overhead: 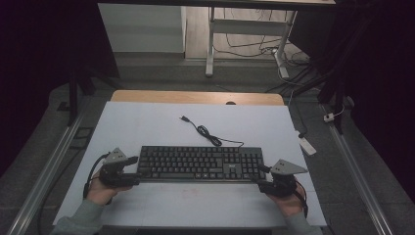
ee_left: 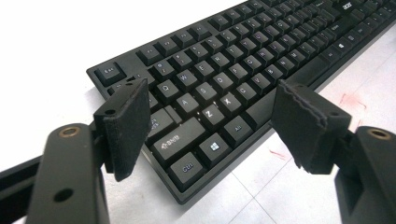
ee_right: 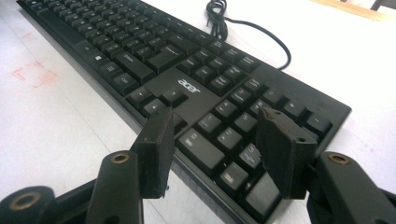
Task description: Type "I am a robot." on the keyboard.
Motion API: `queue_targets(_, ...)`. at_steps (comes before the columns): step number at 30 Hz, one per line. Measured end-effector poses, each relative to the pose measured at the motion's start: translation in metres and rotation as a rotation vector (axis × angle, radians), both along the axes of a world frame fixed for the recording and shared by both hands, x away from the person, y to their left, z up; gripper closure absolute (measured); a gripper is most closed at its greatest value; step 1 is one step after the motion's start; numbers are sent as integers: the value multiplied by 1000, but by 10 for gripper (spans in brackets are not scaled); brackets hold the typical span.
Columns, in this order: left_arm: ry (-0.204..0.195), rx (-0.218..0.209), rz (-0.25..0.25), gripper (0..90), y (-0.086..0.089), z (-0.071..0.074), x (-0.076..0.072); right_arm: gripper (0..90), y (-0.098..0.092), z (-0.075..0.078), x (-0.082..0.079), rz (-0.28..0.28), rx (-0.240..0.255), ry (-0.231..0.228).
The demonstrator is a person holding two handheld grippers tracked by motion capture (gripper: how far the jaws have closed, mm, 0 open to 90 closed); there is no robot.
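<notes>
Looking down from the high view, the flat black plastic computer keyboard (overhead: 200, 163) lies square across the near half of the white-topped counter (overhead: 147, 122), its thin black cable (overhead: 208, 133) curling away toward the far edge, plug loose. The left tongs (overhead: 133, 169) sit at the keyboard's left end and the right tongs (overhead: 262, 176) at its right end, each held in a hand coming in from the near edge. Nothing looks lifted: the keyboard rests flat.

From the left gripper view, the left tongs (ee_left: 212, 119) stand apart, one padded jaw on either side of the keyboard's (ee_left: 224, 70) near-left corner, the pads clear of the casing. No grip is made here.

From the right gripper view, the right tongs (ee_right: 212, 149) also stand apart over the number-pad corner of the keyboard (ee_right: 187, 88), one jaw at the front edge, the other above the keys, neither pressing.

My reading: both approaches are done, while closing on each end and whatever lift or shift follows remain.
</notes>
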State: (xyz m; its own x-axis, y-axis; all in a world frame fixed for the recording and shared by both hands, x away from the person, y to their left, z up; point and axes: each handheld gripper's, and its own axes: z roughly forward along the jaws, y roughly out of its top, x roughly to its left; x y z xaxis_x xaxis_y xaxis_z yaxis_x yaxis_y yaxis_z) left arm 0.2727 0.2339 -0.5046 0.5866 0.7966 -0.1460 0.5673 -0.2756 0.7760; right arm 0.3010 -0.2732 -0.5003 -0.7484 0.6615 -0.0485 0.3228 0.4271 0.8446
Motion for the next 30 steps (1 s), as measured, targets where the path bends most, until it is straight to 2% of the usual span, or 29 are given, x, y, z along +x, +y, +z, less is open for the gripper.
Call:
queue_targets(9,-3,8,11,367,-1,1,1,469,19,4,5,35,12,1)
queue_targets(21,-7,20,11,575,-5,0,3,474,60,14,17,121,37,12)
queue_targets(28,-8,24,9,650,-5,-1,3,506,84,20,21,159,41,7)
queue_targets(30,-7,28,6,666,-5,-1,3,545,93,23,23,167,43,5)
